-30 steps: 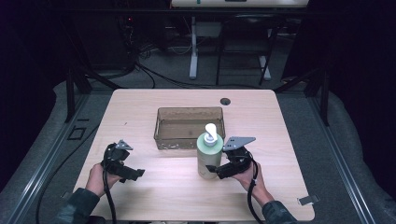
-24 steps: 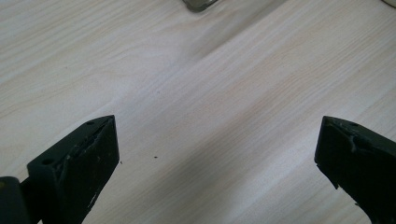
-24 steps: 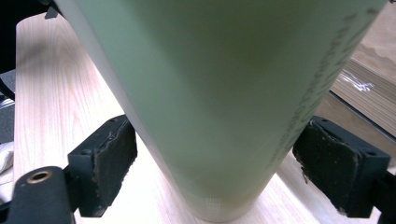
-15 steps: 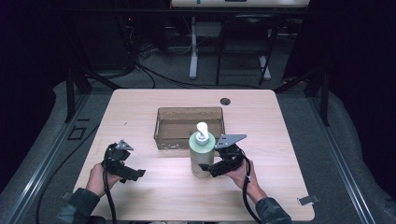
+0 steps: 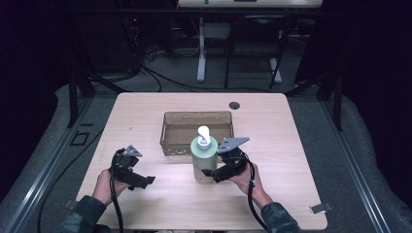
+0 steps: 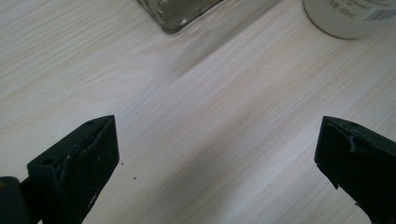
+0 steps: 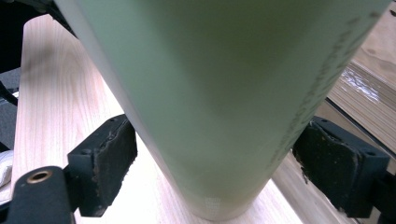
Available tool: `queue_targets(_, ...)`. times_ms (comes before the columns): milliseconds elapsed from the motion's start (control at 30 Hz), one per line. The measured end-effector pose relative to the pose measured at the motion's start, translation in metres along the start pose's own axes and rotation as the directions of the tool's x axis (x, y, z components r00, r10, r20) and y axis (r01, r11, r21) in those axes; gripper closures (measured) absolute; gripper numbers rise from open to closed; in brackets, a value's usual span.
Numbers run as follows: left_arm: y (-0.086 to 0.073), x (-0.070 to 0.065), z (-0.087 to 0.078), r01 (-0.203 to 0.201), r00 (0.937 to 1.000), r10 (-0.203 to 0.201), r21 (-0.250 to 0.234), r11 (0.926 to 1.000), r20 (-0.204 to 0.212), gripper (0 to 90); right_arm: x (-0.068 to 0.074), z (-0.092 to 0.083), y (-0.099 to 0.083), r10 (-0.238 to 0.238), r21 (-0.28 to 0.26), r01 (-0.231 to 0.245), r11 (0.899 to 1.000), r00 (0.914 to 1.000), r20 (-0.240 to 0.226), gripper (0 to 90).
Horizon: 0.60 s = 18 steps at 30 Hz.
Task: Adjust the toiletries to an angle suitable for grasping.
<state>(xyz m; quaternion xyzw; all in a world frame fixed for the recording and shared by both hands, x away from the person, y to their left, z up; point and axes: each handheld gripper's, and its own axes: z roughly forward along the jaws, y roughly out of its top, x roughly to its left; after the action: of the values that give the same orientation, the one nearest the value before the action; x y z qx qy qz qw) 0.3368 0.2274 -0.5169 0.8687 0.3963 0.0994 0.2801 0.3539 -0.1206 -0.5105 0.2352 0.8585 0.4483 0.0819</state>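
A pale green pump bottle [image 5: 204,160] with a white pump head stands upright on the wooden table [image 5: 291,160], just in front of a clear brownish bin [image 5: 197,116]. My right gripper [image 5: 211,174] comes at the bottle from the right and is shut on its lower body. In the right gripper view both pads [image 7: 105,163] press against the sides of the bottle [image 7: 210,93]. My left gripper [image 5: 138,180] rests low at the table's front left, open, with bare wood between its jaws [image 6: 217,158]. Its view catches the bin's corner [image 6: 177,14] and the bottle's base [image 6: 345,18].
A dark round grommet hole [image 5: 234,105] sits near the table's far edge behind the bin. A small metal clip [image 5: 320,208] lies at the front right edge. Dark floor, cables and desk legs lie beyond the table.
My right gripper has carried the bottle leftward, from the bin's right end toward its middle. The left gripper has stayed in place, open.
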Motion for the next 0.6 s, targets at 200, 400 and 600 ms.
queue_targets(200,0.006,-0.007,0.004,-0.016,0.9996,0.017,-0.017,0.9997,0.022,0.2,-0.001,-0.008,-0.001,0.037,0.015,-0.037,0.999,0.9993,0.009,8.4)
queue_targets(400,0.016,-0.016,0.007,-0.044,0.9973,0.046,-0.038,0.9983,0.057,0.1,-0.006,-0.034,-0.015,0.082,0.04,-0.084,0.996,0.9952,0.054,4.1)
queue_targets(600,0.03,-0.029,0.015,-0.073,0.9922,0.079,-0.067,0.9951,0.097,0.0,-0.011,-0.064,-0.041,0.153,0.065,-0.162,0.985,0.9799,0.128,2.6)
